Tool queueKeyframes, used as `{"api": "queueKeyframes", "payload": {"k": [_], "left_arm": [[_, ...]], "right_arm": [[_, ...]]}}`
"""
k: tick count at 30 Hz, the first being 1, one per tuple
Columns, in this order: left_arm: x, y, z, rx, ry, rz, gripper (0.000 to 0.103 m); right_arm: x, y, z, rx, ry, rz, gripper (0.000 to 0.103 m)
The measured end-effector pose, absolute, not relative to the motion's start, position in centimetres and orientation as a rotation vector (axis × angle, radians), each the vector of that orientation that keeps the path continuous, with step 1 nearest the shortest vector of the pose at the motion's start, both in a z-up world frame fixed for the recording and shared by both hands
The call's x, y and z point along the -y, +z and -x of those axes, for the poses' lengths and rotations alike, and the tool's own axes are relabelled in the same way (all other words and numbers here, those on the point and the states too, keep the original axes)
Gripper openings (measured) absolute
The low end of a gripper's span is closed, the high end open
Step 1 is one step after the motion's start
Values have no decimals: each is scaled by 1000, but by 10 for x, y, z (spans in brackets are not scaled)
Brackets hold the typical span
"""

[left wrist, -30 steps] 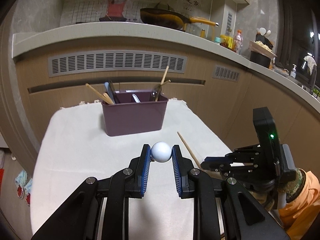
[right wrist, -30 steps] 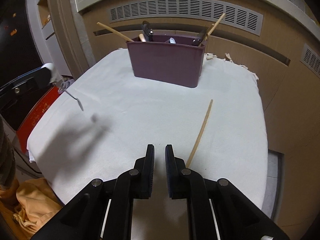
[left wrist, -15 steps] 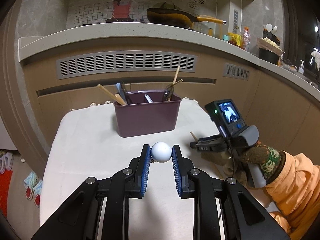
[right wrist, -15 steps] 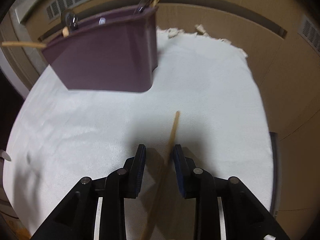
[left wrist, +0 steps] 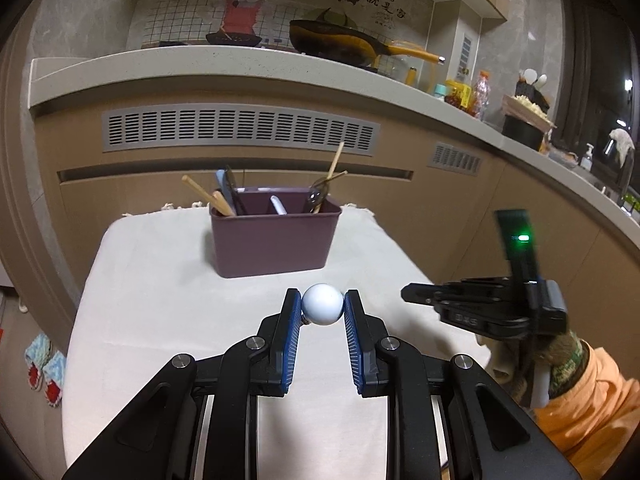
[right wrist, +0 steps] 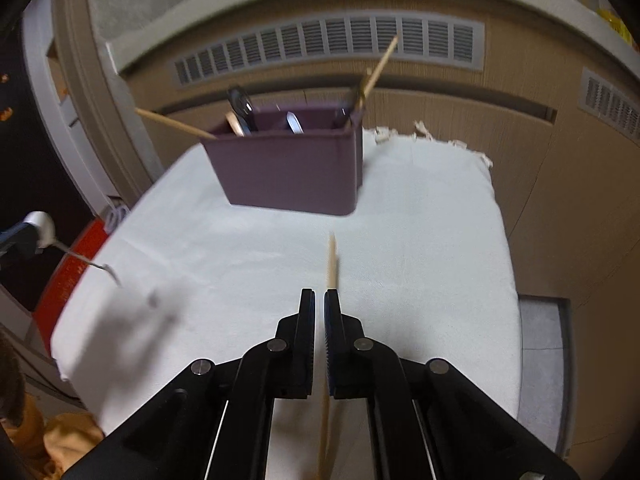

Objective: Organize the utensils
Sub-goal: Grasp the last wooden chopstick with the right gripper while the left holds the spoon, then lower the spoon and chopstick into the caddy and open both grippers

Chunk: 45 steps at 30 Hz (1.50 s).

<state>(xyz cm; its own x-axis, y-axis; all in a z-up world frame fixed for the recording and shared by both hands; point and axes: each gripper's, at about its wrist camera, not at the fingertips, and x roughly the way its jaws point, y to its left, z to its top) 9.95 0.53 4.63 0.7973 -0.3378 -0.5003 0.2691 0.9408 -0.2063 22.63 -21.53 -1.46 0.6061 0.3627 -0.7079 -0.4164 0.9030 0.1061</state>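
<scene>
A purple utensil holder stands at the far side of the white-clothed table, with chopsticks and spoons in it; it also shows in the right wrist view. My left gripper is shut on the white round end of a utensil, whose thin metal stem hangs down in the right wrist view. My right gripper is shut on a wooden chopstick and holds it lifted, pointing toward the holder. The right gripper also shows in the left wrist view.
A kitchen counter with a frying pan runs behind the table. Vented cabinet fronts stand close behind the holder. The table's right edge drops to the floor.
My right gripper has closed on the chopstick that lay on the cloth and lifted it off the table. My left gripper keeps its hold on the white-ended utensil.
</scene>
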Motion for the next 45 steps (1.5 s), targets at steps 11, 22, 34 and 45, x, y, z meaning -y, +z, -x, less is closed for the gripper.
{"api": "queueKeyframes", "payload": {"k": [11,22,34,45], "left_arm": [[1,54,-99,-562,-326,120,23],[-17,25,-116,-639,-316,182,23],[-21,33,-112,-613,-330,207,23],[-17,118,-141,-467,-407,230,23]], "right_arm": [[198,-25,-237,-863,453,150,20],[169,-91,-292,-962,372,220,20],[201,-5,-216,-723,469,96,5],[206,128,-184,-356,496,43,5]]}}
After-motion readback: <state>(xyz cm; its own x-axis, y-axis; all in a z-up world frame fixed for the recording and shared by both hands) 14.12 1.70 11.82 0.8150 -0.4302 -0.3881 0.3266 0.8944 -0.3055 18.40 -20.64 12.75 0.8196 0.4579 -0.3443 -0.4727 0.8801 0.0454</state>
